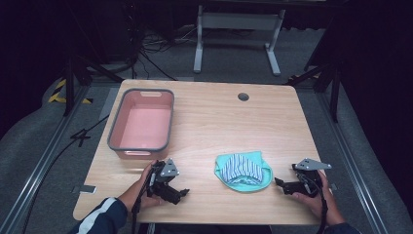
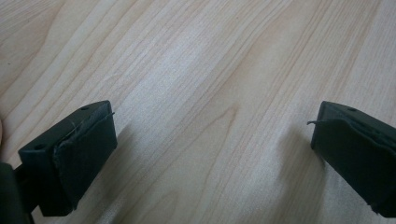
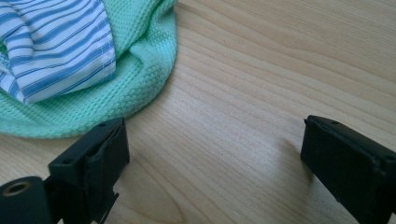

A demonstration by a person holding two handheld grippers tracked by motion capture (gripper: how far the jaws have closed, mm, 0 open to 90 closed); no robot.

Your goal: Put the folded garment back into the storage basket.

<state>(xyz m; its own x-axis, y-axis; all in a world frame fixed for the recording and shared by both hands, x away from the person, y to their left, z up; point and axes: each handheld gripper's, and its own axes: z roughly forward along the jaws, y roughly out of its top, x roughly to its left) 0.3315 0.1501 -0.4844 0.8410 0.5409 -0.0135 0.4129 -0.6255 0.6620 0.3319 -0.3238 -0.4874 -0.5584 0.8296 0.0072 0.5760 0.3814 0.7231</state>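
Both grippers rest low on the light wooden table [image 1: 209,117], jaws spread, nothing between them. High view: left gripper [image 1: 182,193] sits near the table's front edge, well apart from the cloth bundle; right gripper [image 1: 278,183] points at the mint-green waffle-knit cloth with a blue-and-white striped cloth on top [image 1: 243,170], just ahead of its tips, not touching. Pink plastic tub with grey rim [image 1: 113,127] stands beyond the left gripper, w/ nothing visible inside. My read: nothing done yet; grasp, lift and prob. a drop into the tub are all left.

Left gripper view: 2 black jaws wide apart over bare wood; bundle and tub are outside the frame.

Right gripper view: right gripper [image 3: 215,154] spread; green cloth's edge [image 3: 140,70] lies just beyond 1 jaw, apart by a sliver. Cloth is cut off at the frame's edge, so how the 2 layers fold together can't be told.
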